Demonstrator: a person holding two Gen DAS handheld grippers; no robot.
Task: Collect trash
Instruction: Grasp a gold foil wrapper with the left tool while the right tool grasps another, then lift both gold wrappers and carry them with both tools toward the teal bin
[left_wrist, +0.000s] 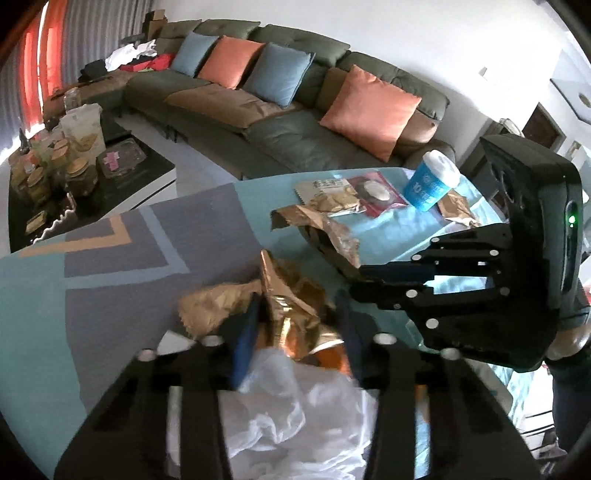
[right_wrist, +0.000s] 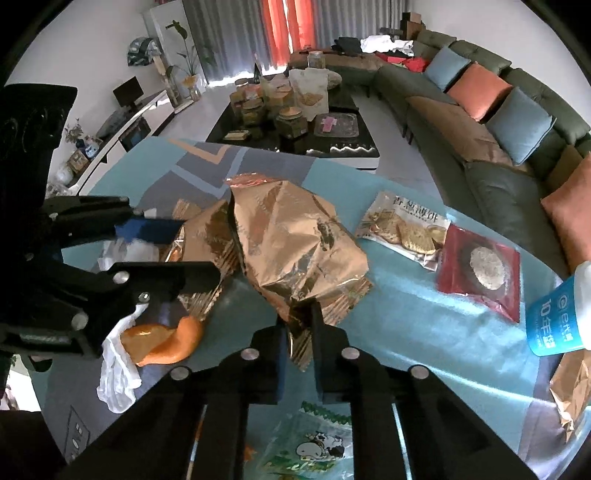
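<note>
Trash lies on a table with a teal and grey cloth (left_wrist: 110, 295). In the left wrist view my left gripper (left_wrist: 297, 306) is shut on a crumpled gold wrapper (left_wrist: 291, 314), which lies over white plastic (left_wrist: 295, 406) and an orange peel (right_wrist: 162, 339). The right wrist view shows the left gripper (right_wrist: 199, 249) from the side, clamped on that wrapper (right_wrist: 207, 236). My right gripper (right_wrist: 301, 317) is shut on the lower edge of a large gold bag (right_wrist: 295, 240). It appears in the left wrist view as well, the right gripper (left_wrist: 352, 280) pinching that bag (left_wrist: 332, 236).
Further along the table lie a cracker packet (right_wrist: 402, 229), a red packet (right_wrist: 480, 266), a blue and white tub (right_wrist: 557, 317), another gold wrapper (right_wrist: 569, 391) and a cow-print wrapper (right_wrist: 314, 443). A cluttered coffee table (right_wrist: 295, 122) and a green sofa (left_wrist: 295, 140) stand beyond.
</note>
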